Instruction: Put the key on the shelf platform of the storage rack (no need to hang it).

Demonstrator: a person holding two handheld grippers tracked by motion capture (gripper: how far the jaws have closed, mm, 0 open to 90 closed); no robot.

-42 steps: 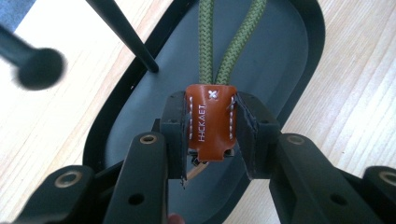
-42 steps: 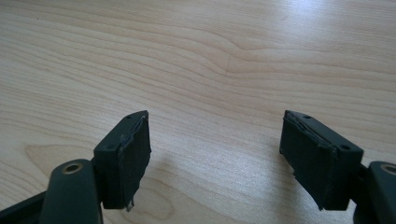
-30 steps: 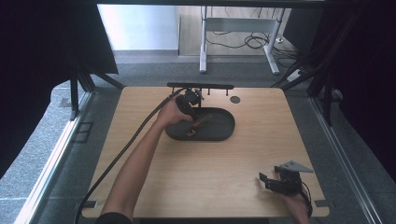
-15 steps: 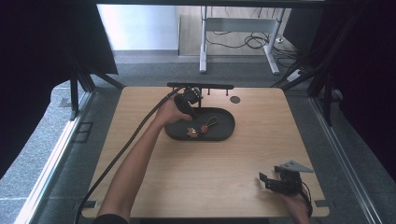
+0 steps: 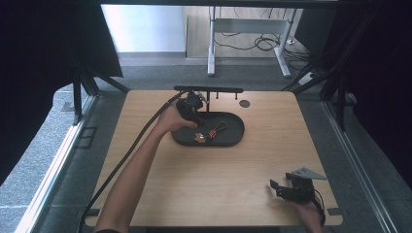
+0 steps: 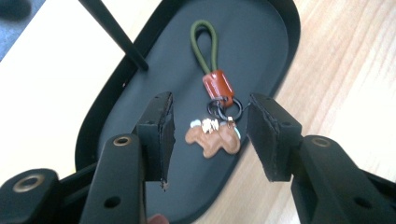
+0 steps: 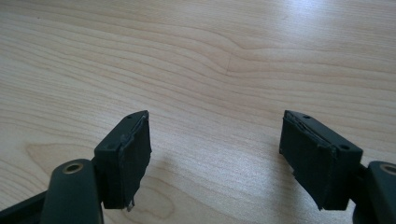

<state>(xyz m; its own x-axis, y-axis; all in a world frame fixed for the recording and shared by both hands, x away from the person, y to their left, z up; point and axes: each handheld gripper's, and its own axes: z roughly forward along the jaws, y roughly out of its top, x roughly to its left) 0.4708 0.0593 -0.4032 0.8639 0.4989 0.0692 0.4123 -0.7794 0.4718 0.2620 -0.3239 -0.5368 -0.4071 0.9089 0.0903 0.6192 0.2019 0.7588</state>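
Observation:
A keychain (image 6: 215, 84) lies flat in a black oval tray (image 6: 252, 42): an olive cord loop, a red-brown tag, a dark ring and a small brown figure. My left gripper (image 6: 212, 128) hovers just above it. Its jaws have just been opening, and the pads stand apart on either side of the figure without touching it. In the high view the left gripper (image 5: 194, 115) is over the tray's (image 5: 238, 133) left end, with the keychain (image 5: 209, 134) beside it. My right gripper (image 5: 279, 188) rests open near the table's front right corner, with bare wood between its jaws (image 7: 215, 149).
A black rail with pegs (image 5: 209, 90) stands just behind the tray, and its post (image 6: 116, 35) rises from the tray's rim. A small dark disc (image 5: 244, 103) sits on the wooden table (image 5: 218, 179) to the right of the rail.
The left gripper's jaws have spread and let the keychain go; it now lies in the tray. The left hand has lifted and drawn back a little to the left. The right hand has stayed put.

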